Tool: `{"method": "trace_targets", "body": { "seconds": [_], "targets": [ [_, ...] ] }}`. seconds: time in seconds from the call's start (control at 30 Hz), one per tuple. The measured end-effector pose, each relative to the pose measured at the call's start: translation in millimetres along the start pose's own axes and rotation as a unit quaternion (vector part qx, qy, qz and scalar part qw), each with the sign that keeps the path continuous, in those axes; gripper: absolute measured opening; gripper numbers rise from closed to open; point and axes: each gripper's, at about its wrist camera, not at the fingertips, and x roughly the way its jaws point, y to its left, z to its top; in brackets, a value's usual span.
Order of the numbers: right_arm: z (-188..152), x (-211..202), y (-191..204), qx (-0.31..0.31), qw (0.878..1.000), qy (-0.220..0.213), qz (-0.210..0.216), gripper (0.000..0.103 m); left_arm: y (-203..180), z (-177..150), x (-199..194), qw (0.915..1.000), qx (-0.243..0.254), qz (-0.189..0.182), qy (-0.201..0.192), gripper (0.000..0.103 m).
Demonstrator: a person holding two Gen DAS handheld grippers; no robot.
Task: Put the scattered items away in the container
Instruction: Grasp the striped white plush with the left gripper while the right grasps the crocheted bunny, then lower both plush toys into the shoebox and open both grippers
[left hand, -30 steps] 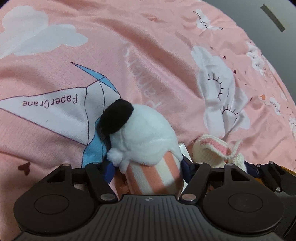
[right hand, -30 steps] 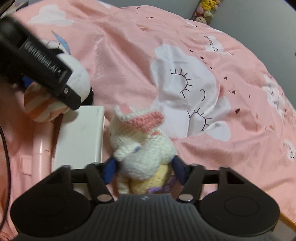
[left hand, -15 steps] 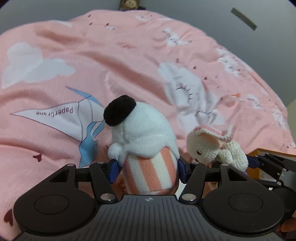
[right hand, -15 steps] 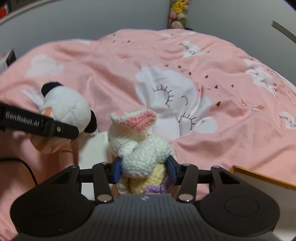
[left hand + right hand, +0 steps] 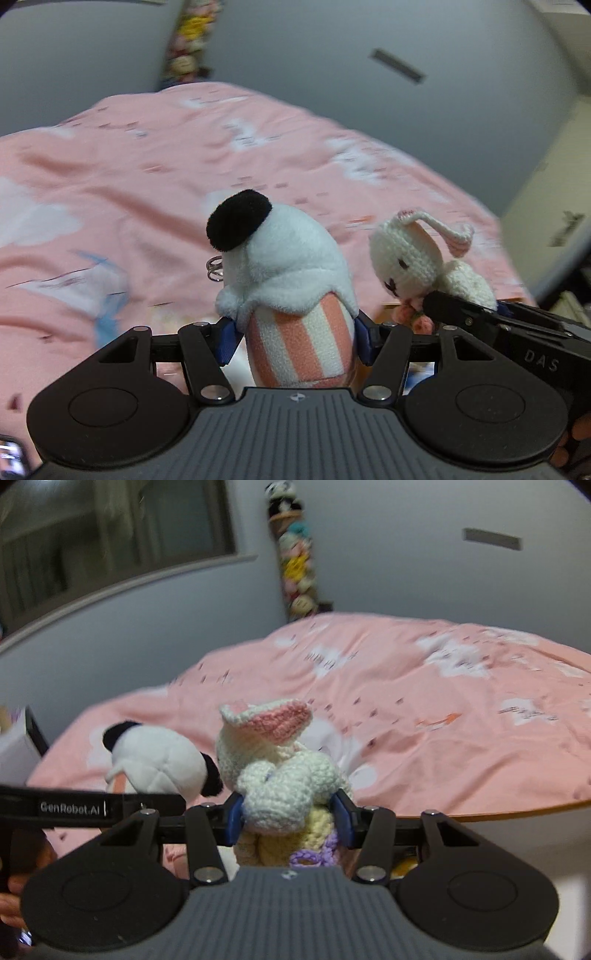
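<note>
holding both toys aloft above the bed: left tool clamped wide on the striped panda plush, right tool pinching the crochet bunny. i see no container; soft bodies could squirm loose, or the tools collide side by side.

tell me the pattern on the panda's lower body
Pink and cream vertical stripes on the panda, clearest in the left wrist view.
</note>
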Motion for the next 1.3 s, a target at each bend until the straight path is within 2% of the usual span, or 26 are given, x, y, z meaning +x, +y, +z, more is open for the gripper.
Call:
{"method": "trace_targets", "body": {
  "seconds": [0.13,0.3,0.57,0.8,0.97,1.17,1.3],
  "targets": [
    [3,-43,-27,0.037,0.998,-0.032,-0.031,0.052,-36,-1,4,0.9978,0.028,-0.060,-0.005,0.069],
    [-2,-84,-61,0.071,0.991,-0.060,-0.093,0.052,-80,-4,24,0.9911,0.053,-0.122,0.001,0.069],
    [-22,-102,-108,0.128,0.978,-0.051,-0.157,0.052,-136,-22,73,0.9774,0.078,-0.191,0.045,0.069],
    [-45,-96,-140,0.159,0.966,-0.024,-0.200,0.052,-167,-41,114,0.9717,0.094,-0.199,0.086,0.069],
    [-60,-80,-151,0.177,0.959,0.001,-0.220,0.052,-179,-53,138,0.9702,0.099,-0.188,0.117,0.069],
    [-72,-57,-162,0.199,0.949,0.023,-0.243,0.052,-174,-58,164,0.9691,0.078,-0.175,0.155,0.069],
    [-78,-47,-174,0.222,0.943,0.039,-0.244,0.052,-168,-60,183,0.9662,0.058,-0.172,0.183,0.069]
  ]
}}
